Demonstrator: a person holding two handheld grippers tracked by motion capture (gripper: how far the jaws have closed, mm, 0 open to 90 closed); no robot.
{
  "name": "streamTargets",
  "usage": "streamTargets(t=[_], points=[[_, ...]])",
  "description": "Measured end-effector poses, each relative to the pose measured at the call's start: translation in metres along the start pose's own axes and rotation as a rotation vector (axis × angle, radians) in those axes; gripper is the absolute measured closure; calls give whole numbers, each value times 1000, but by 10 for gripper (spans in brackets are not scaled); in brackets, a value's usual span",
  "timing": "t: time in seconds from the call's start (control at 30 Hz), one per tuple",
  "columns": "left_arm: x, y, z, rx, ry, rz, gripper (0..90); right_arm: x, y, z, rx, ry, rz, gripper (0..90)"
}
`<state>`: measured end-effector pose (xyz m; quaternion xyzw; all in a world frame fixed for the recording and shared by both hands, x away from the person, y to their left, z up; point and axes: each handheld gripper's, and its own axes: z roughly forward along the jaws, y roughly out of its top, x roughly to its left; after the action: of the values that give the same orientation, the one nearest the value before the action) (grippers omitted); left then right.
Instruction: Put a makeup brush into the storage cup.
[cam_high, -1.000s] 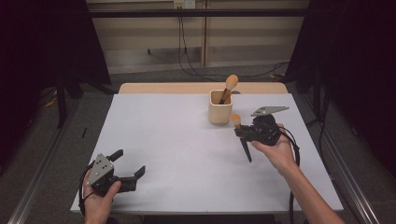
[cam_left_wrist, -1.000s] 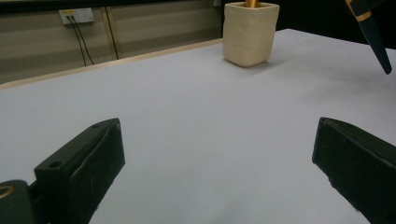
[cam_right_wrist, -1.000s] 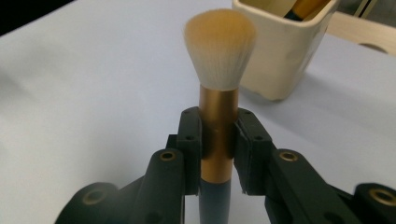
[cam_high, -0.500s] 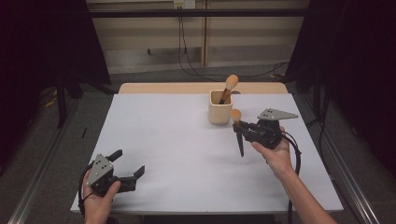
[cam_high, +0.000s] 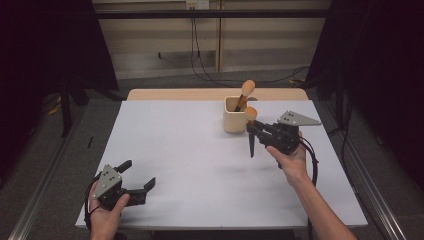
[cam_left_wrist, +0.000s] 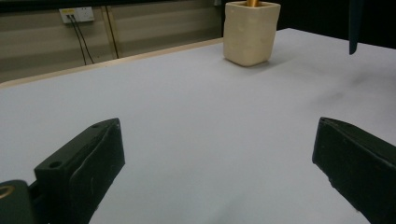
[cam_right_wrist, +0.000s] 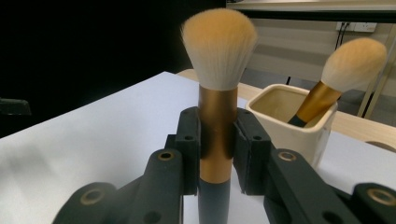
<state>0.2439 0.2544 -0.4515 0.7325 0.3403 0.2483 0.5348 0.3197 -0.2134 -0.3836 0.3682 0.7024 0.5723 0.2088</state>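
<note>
My right gripper (cam_high: 252, 131) (cam_right_wrist: 217, 140) is shut on the gold ferrule of a makeup brush (cam_high: 250, 116) (cam_right_wrist: 218, 60). The brush stands upright with its pale bristles on top and its dark handle (cam_left_wrist: 356, 25) hanging above the table. It is just right of a cream square cup (cam_high: 233, 121) (cam_right_wrist: 292, 133) (cam_left_wrist: 251, 30), which holds a second brush (cam_high: 246, 90) (cam_right_wrist: 348, 70) leaning bristles-up. My left gripper (cam_high: 137, 173) (cam_left_wrist: 219, 163) rests open near the table's front left corner, with nothing between its fingers.
The white table top (cam_high: 185, 150) has a wooden strip along its far edge (cam_high: 175, 94). Dark curtains stand at both sides. Cables (cam_high: 200, 65) hang down the back wall beyond the table.
My right hand has turned a little, so the held brush stands more upright and closer beside the cup. The left gripper has not moved.
</note>
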Motion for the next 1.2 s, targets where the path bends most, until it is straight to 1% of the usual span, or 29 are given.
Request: streamTargets(t=[0.1, 0.2, 0.33, 0.43, 0.57, 0.87, 1.03, 1.2], points=[[0, 0, -1, -2, 2, -2, 22, -1, 4, 5, -17, -2, 5, 741], [1, 0, 0, 1, 3, -4, 22, 0, 9, 9, -23, -1, 9, 741], [0, 0, 0, -3, 0, -4, 22, 0, 17, 12, -50, 0, 13, 741], [1, 0, 0, -5, -3, -16, 22, -1, 24, 13, -66, -5, 9, 741], [1, 0, 0, -4, -1, -13, 22, -3, 33, 16, -73, -23, -6, 741], [2, 0, -1, 0, 4, -15, 22, -11, 53, 30, -118, -45, -8, 741], [2, 0, -2, -1, 3, -13, 22, -15, 65, 35, -123, -64, -5, 741], [1, 0, -2, 0, 1, -7, 24, -23, 71, 42, -128, -77, 2, 741]])
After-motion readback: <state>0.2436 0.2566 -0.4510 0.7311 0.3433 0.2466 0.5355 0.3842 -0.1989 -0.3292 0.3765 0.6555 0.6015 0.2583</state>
